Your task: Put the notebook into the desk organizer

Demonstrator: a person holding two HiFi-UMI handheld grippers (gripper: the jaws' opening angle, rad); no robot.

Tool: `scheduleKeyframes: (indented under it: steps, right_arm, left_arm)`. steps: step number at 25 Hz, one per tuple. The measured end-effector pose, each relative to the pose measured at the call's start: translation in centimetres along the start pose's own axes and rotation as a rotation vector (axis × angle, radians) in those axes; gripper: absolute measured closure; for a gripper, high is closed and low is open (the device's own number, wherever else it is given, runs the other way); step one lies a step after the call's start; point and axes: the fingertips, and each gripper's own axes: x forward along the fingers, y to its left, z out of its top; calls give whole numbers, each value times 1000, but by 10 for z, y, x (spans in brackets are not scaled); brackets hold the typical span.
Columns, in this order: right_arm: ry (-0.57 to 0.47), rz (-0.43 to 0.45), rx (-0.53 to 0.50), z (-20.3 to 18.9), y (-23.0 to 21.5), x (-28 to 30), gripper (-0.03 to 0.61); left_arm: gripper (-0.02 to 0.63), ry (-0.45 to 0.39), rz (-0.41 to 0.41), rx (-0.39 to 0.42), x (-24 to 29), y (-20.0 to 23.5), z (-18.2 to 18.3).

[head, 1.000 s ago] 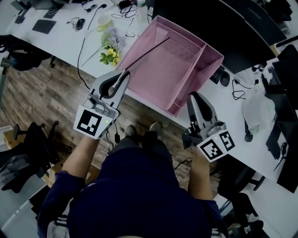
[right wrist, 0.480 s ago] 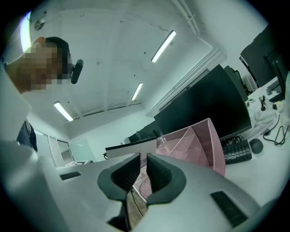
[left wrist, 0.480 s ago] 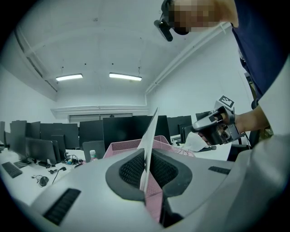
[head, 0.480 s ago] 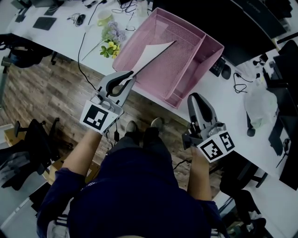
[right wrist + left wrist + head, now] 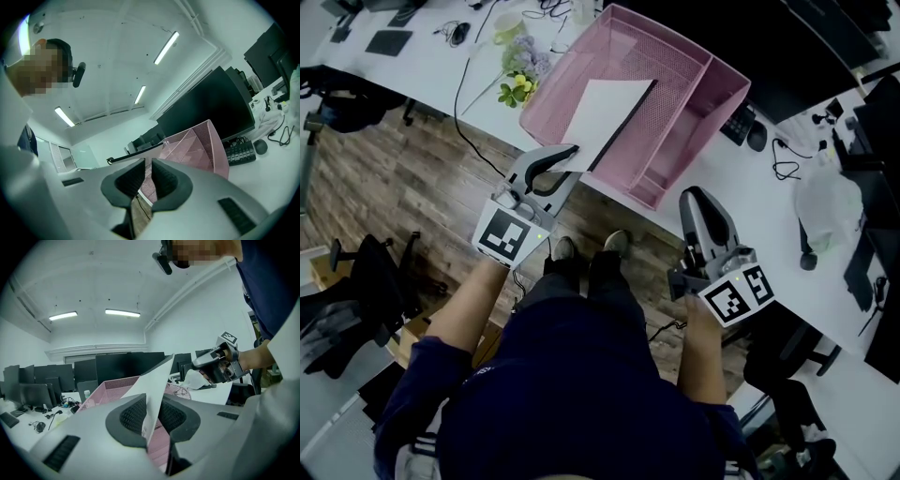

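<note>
The white notebook (image 5: 605, 117) with a dark spine lies slanted in the big compartment of the pink mesh desk organizer (image 5: 675, 84), its near corner sticking out over the front rim. My left gripper (image 5: 567, 155) is at that corner. In the left gripper view the notebook (image 5: 154, 385) stands between the jaws, which are opening. It leans on the left pad, with a gap to the right pad. My right gripper (image 5: 694, 199) hovers off the desk's front edge, right of the organizer (image 5: 197, 145), shut with only a thin slit and nothing in it.
The organizer sits on a white desk (image 5: 441, 75). Artificial flowers (image 5: 517, 89) and cables lie to its left, a keyboard and mouse (image 5: 748, 127) and a white bag (image 5: 825, 202) to its right, dark monitors behind. Wooden floor (image 5: 384, 187) and a chair (image 5: 356, 281) are below.
The notebook has swung from edge-on to nearly flat and come down into the organizer. My left gripper has shifted slightly right and lower. The right gripper has not moved.
</note>
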Motion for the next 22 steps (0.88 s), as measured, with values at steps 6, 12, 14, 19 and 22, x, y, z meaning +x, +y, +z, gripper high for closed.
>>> scheduleKeyframes:
  steps: [6,12,14,19,22]
  right_arm:
    - [1,2,12,-4,-3,-3,531]
    - [-1,-2,22,-7,-4,-6,531]
    - [-2,-5,25,-7,-4,-6,531]
    - [-7,-15,25,-7,-4,-6,531]
    - [-8,-21,27,-8,-3,-5,531]
  left_arm:
    - [509,35,-43,34,5,-15,-10]
    - [426,81,-95,47,7,-27,-16]
    - [391,99,-115,50,8,-31,-19]
    - [346,120,-151,87,7,-40,-25]
    - [297,138,-180,90,6,-43,-30]
